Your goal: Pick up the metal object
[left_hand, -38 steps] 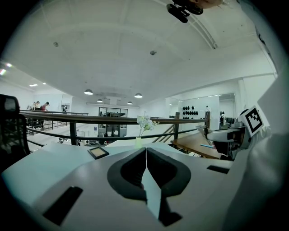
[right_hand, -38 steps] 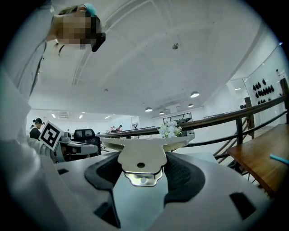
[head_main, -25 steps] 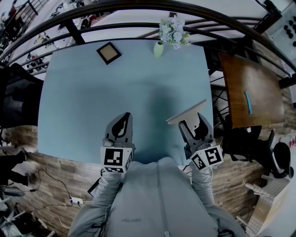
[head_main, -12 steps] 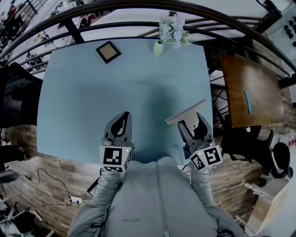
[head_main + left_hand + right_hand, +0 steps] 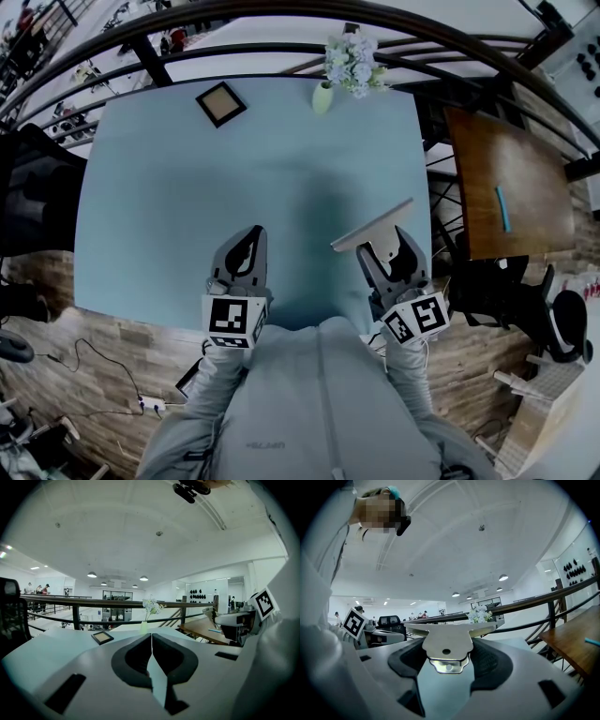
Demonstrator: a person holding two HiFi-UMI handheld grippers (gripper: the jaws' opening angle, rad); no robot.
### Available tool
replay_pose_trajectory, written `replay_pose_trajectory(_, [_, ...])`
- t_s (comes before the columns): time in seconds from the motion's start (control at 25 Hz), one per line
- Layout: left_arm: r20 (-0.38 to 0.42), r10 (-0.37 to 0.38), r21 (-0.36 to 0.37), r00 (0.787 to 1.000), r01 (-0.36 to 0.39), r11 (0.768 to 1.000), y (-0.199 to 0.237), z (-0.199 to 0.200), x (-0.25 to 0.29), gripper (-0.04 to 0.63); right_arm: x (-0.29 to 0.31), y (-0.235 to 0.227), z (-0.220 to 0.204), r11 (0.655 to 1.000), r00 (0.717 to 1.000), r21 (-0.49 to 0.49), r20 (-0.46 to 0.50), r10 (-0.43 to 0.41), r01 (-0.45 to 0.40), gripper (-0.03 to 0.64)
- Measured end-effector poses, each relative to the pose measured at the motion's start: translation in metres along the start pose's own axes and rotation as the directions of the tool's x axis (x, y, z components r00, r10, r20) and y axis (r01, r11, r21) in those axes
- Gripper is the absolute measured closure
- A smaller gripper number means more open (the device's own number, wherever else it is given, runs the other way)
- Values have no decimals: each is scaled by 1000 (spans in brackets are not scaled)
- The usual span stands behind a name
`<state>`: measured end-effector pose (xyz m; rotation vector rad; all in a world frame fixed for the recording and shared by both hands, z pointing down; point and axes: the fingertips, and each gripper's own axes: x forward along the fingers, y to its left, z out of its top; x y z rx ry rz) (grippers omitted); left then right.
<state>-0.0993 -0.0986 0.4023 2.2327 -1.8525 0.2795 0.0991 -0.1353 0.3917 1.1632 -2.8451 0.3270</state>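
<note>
The right hand-held gripper is clamped on the metal object, a T-shaped plate whose long flat bar runs across the far end of the jaws. In the right gripper view the hand-held gripper has its two dark pads set wide, pressing on either side of the plate's stem, which has a small hole through it and a shinier tab below. The object sits over the near right part of the pale blue table, and it looks lifted clear of the surface, though no view shows the gap beneath it plainly. The left hand-held gripper hangs over the near middle of the table, well apart from the object; in its own view the jaws are together with nothing between them. A picture frame and a vase of flowers stand at the far edge, out of the way. The grasp itself appears made, so the step in hand is the lift and hold. The next move calls for a steady grip, since the long bar overhangs the jaws on both sides and could twist or slip if the plate is tilted or swung
</note>
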Motion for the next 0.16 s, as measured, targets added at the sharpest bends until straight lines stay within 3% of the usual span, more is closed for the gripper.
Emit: replay_pose_trajectory(0.16, [-1,0,-2,1000,0,1000,0,0,0,566,3,3,2,1000,1000,1,4,7,-7,321])
